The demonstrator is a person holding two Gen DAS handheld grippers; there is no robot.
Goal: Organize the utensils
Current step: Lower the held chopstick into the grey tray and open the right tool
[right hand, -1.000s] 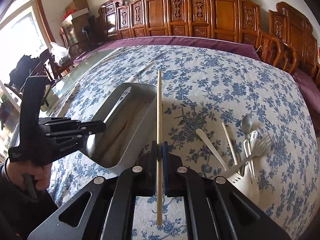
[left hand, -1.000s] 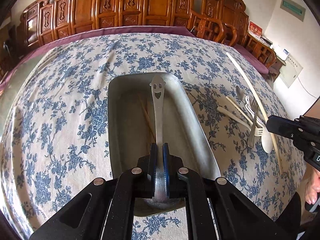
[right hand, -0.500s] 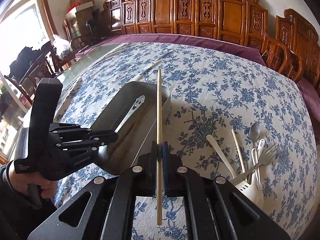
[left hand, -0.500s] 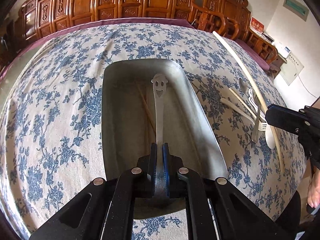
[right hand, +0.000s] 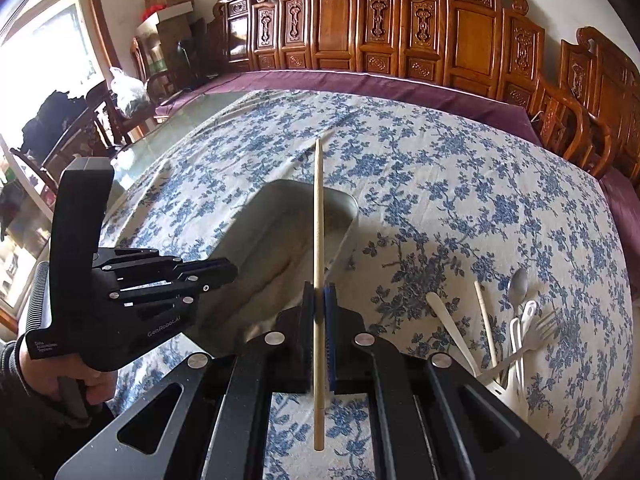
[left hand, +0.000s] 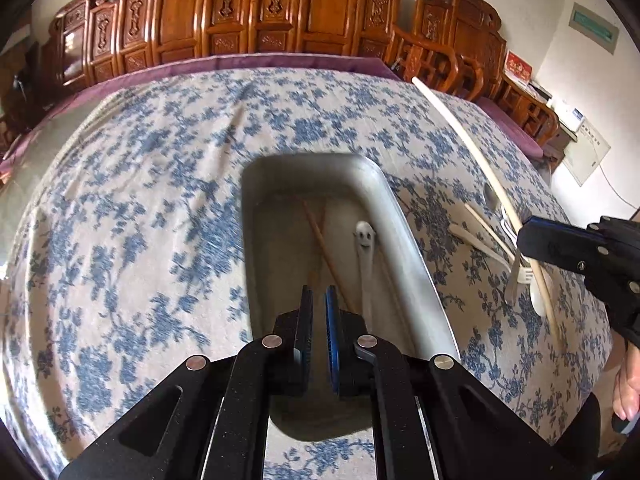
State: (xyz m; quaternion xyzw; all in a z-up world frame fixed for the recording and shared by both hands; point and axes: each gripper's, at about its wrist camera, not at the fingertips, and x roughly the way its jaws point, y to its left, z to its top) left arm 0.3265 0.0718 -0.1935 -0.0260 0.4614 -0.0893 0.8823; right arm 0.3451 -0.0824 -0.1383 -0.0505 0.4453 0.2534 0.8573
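Observation:
A metal tray [left hand: 416,256] lies on the blue-flowered tablecloth, with a brown chopstick [left hand: 320,240] in it. The smiley-handled metal spoon [left hand: 364,240] lies in the tray too, just right of my left gripper's fingers and blurred. My left gripper [left hand: 319,300] hangs over the tray's near end, shut to a narrow slit with nothing in it. My right gripper [right hand: 319,300] is shut on a pale wooden chopstick [right hand: 318,208] that points up over the tray's [right hand: 348,208] right edge. In the left wrist view that chopstick [left hand: 480,168] slants above the table.
A loose heap of pale spoons, a fork and a metal spoon [right hand: 516,320] lies on the cloth to the right of the tray, also seen as the heap [left hand: 516,272]. Carved wooden chairs line the table's far side. A hand holds the left gripper [right hand: 234,270].
The smiley spoon has left my left gripper's jaws and now lies in the tray beside them. My right gripper has carried the chopstick leftward over the tray's edge.

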